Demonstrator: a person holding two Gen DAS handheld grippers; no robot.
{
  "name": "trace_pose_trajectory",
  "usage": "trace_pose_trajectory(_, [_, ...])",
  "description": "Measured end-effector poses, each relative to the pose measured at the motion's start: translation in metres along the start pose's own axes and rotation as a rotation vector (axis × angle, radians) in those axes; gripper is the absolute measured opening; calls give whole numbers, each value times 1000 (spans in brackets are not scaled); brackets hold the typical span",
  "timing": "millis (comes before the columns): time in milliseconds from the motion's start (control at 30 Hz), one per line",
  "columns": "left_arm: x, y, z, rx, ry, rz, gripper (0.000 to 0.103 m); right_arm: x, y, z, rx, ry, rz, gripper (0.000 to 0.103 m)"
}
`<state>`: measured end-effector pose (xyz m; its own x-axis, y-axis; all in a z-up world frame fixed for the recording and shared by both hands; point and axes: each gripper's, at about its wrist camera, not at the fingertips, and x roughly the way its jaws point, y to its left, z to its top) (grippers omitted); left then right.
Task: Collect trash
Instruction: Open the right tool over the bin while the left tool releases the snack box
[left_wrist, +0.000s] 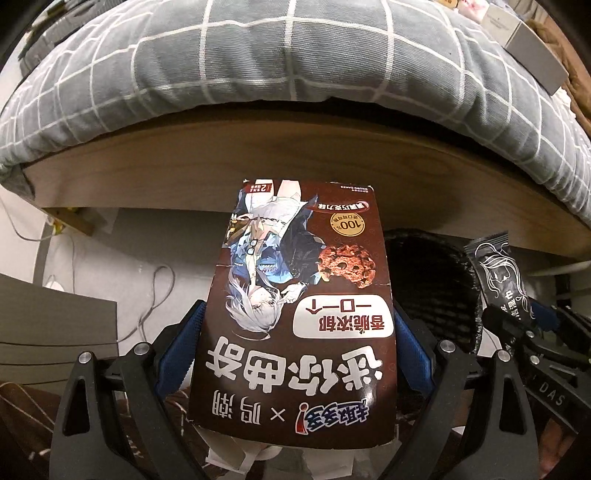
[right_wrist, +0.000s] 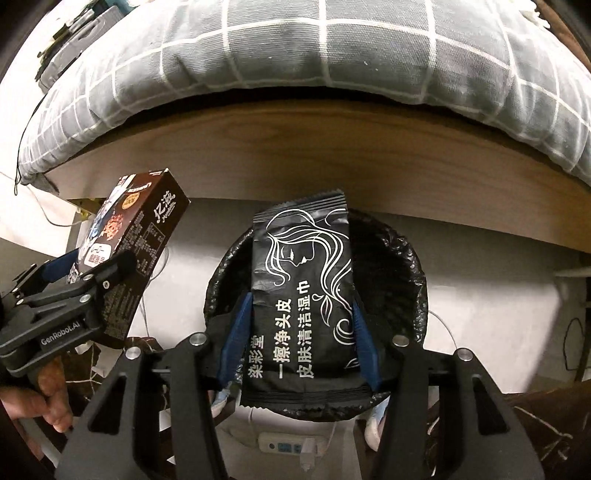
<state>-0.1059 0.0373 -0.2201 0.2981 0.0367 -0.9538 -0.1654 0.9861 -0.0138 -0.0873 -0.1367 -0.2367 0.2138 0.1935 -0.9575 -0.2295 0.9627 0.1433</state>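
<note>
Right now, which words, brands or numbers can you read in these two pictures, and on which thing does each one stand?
"100%": cookie box, round gold badge.
"迷你曲奇": cookie box, large white letters, upside down.
"香脆浓郁 一口一个": cookie box, white panel.
"亿滋": cookie box side.
"染彩堂 一擦净头皮 皮肤清洁湿巾": black wipe packet.
"GenRobot.AI": left gripper body.
"DAS": right gripper body, partly cut off.
Box side fine print: too small.

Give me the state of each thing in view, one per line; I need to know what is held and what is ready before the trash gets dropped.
Cookie box: closed, held upright between the left gripper pads.
Black wipes packet: sealed, creased, between the right gripper pads, above the bin.
Trash bin: open, lined with a black bag.
Power strip: on the floor, cable attached.
Checked quilt: draped over the bed edge.
</note>
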Motion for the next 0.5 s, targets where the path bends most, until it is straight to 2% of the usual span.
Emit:
trace_pose_trajectory(67, [0, -4, 0, 2, 0, -2, 90, -2, -2, -1, -4, -3, -10, 55])
trace_pose_trajectory(333, [-7, -32, -2, 44, 3, -32, 90, -17, -23, -9, 18, -60, -65, 82])
trace_pose_trajectory(500, [-6, -55, -3, 89, 8, -53, 90, -29, -48, -16, 64, -92, -108, 91])
